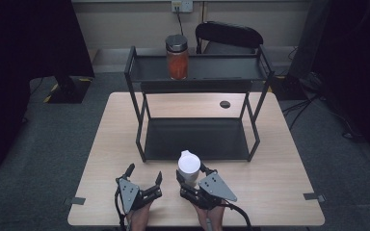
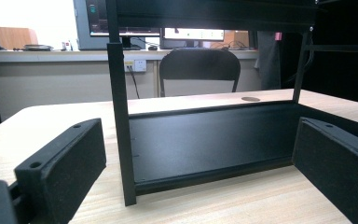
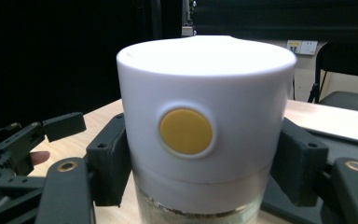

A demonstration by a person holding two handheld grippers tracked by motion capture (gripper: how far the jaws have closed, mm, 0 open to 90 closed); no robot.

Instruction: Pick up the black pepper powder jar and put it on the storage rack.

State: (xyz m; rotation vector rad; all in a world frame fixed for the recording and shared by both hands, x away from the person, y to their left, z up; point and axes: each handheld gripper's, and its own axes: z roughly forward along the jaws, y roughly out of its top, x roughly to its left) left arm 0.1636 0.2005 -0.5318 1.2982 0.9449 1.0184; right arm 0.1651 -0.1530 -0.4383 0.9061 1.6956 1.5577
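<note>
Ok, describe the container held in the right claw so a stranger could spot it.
Start at the black two-tier rack on the wooden table. Just before its lower shelf, the right claw grips a jar: white cap with a yellow round button, unlike the orange-filled jar on top.

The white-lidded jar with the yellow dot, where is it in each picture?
High view: the white-lidded jar is low in the middle, in front of the black shelf rack.
Left gripper view: not in it.
Right gripper view: the jar sits in the centre, clamped in the right hand-held gripper.
Shared landmark: the rack.
</note>
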